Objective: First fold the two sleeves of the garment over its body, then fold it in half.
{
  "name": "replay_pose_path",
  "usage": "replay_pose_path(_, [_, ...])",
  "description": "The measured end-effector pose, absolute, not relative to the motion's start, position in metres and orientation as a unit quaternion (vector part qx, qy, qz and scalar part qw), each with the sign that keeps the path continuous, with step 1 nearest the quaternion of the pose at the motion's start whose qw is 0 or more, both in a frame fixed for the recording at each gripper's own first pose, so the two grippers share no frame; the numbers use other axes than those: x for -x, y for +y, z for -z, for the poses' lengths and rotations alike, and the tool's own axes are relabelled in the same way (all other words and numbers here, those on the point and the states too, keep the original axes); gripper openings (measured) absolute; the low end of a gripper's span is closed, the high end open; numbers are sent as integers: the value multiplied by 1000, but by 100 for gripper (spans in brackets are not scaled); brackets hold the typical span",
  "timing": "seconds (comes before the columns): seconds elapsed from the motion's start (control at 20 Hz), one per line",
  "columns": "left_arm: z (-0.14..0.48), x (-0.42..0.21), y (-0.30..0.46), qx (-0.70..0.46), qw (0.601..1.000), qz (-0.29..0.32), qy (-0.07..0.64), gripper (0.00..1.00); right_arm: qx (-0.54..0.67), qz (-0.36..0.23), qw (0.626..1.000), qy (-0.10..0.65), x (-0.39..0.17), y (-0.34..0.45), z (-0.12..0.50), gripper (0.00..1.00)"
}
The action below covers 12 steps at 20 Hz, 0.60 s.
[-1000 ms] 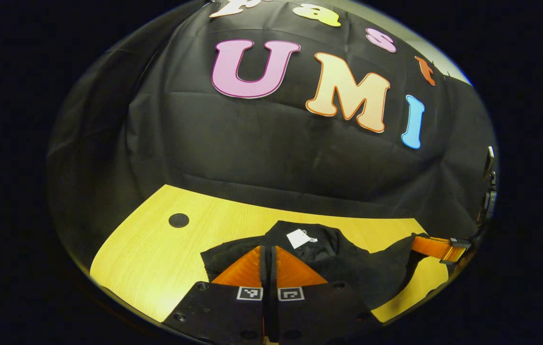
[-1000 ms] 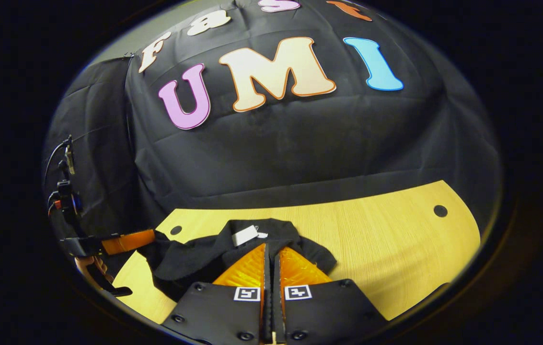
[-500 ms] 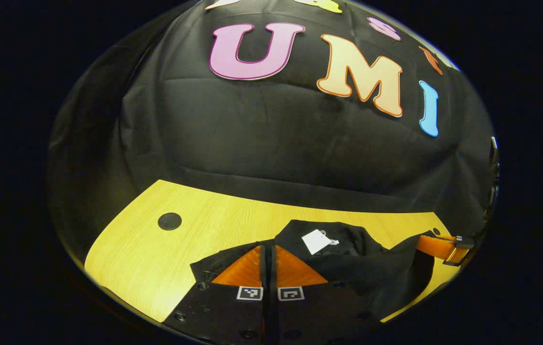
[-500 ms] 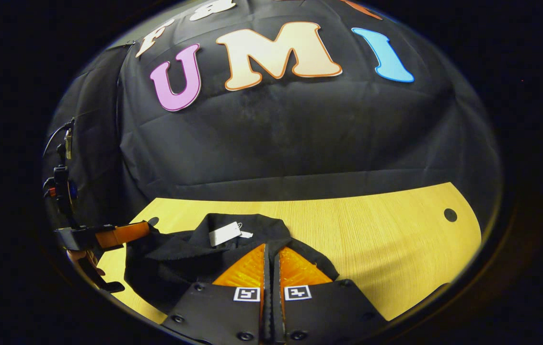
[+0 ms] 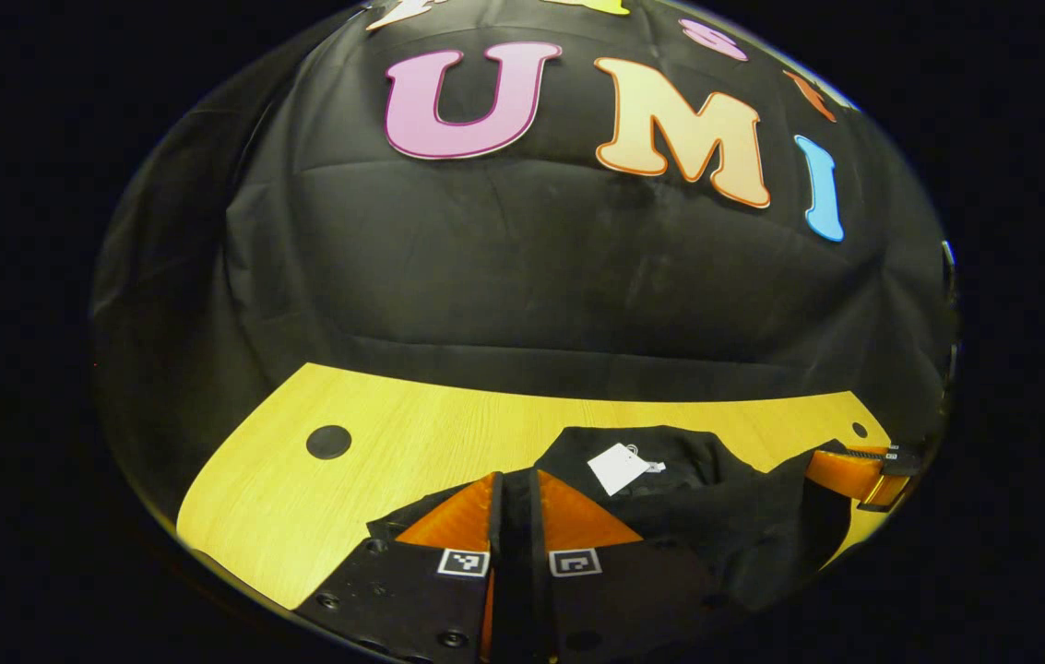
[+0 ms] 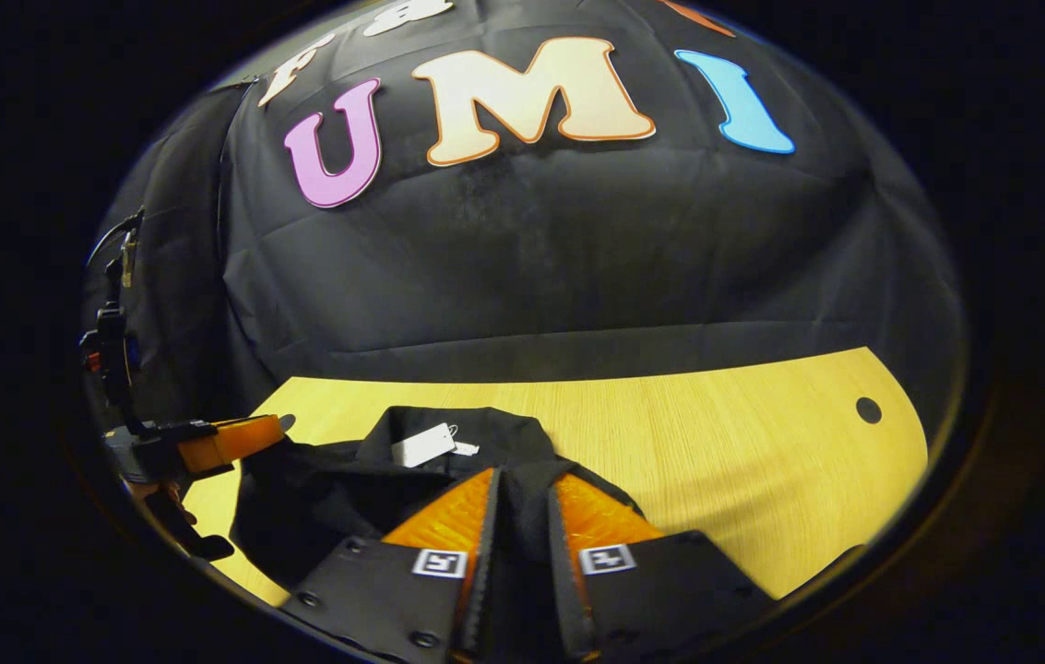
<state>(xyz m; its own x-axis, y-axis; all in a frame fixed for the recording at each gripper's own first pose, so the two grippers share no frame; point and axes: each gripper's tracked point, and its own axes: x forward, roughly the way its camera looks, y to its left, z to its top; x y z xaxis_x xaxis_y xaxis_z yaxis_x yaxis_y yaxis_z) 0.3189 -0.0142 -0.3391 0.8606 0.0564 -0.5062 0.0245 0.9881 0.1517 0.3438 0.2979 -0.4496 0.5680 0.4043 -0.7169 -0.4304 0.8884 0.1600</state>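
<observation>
Black cloth forms the booth's back wall (image 5: 522, 277), and below it a pale wooden table (image 5: 301, 498) is seen, pierced by a round dark hole (image 5: 328, 442) on its left in the left gripper view and another (image 6: 868, 409) at its far right in the right gripper view. On the table a black garment (image 5: 716, 526) is laid in a rumpled heap, its collar turned toward the wall and a white tag (image 5: 619, 468) resting on the collar area.

In the left gripper view the right gripper is caught side-on at the far right edge, at the garment's border; in the right gripper view the left gripper is seen at the far left, with part of a hand (image 6: 158, 493) beneath it.

The left gripper (image 5: 513, 480) is parted by a narrow gap, dark fabric lying between and under its fingers — whether both fingers press on it cannot be told. The right gripper (image 6: 522, 480) is opened slightly wider, its tips set over the garment's near edge, and no firm pinch can be made out.
</observation>
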Motion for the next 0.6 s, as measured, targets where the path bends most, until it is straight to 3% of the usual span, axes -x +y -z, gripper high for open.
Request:
replay_pose_path(0.1, [328,-318,-16,-83,964,-1,254,8,6,-235,889,394,-346,296,441,44])
replay_pose_path(0.15, [321,-318,-19,-81,965,5,248,25,-6,-240,889,389,-346,299,433,53])
replay_pose_path(0.2, [314,-317,-21,-79,967,7,243,31,-15,-242,891,384,-346,299,425,61])
replay_pose_path(0.25, [310,-317,-21,-79,968,5,237,55,-21,-243,892,380,-347,300,419,70])
replay_pose_path(0.3, [304,-313,-22,-77,969,5,235,66,-25,-242,894,376,-347,298,412,87])
replay_pose_path(0.35, [300,-308,-23,-77,968,4,237,81,-25,-241,895,375,-346,296,405,97])
replay_pose_path(0.45, [286,-298,-24,-75,970,2,233,94,-23,-244,897,369,-341,291,391,98])
replay_pose_path(0.6, [259,-280,-30,-67,975,4,211,95,-10,-255,904,342,-331,284,357,98])
